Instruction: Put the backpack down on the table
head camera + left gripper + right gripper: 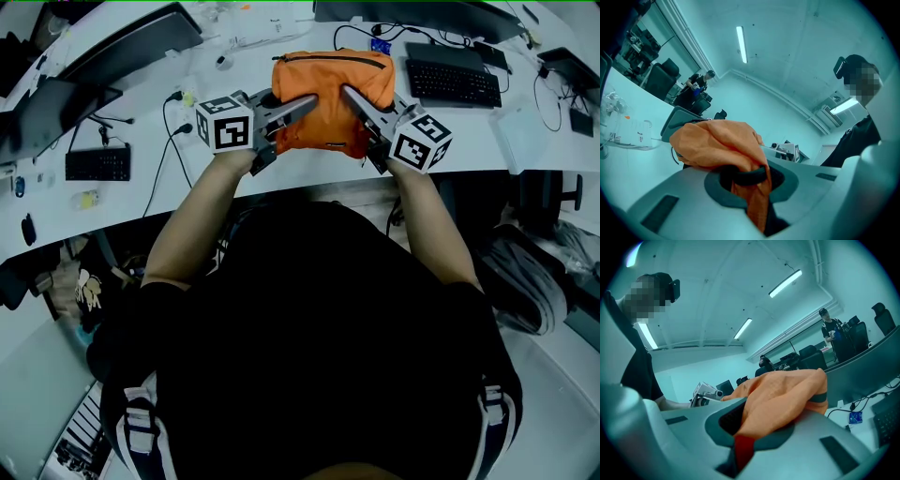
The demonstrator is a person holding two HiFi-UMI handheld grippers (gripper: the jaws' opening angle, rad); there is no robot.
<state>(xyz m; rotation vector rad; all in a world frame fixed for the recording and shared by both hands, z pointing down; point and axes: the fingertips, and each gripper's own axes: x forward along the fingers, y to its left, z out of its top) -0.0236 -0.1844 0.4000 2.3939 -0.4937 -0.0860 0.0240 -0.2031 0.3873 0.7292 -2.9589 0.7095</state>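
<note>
A: Where is the backpack to be found?

B: The orange backpack (pixel 333 94) is seen over the white tabletop (pixel 281 178), close to its near edge, and is held between the two claws. Its black zip is turned upward. Whether its underside touches the tabletop cannot be told.

A: How is the left claw set?

B: The left claw (pixel 309 101) is clamped on the backpack's left side. In the left gripper view, orange cloth and a black strap (pixel 749 177) are seen pinched between the closed jaws, and the rest of the bag is bunched up beyond them.

A: And the right one?

B: The right claw (pixel 349 92) is closed on the backpack's right side. In the right gripper view, a fold of orange cloth is gripped between the jaws, and a strip of red fabric (pixel 743 448) is seen beneath it.

A: What is noted around the bag?

B: A black keyboard (pixel 453 82) is laid on the tabletop to the right of the backpack, apart from it. A smaller keyboard (pixel 97 164) is placed well to the left, and a dark monitor (pixel 131 47) is set at the far left. Black cables (pixel 169 141) are trailed across the tabletop just left of the left claw's marker cube (pixel 225 124).
</note>
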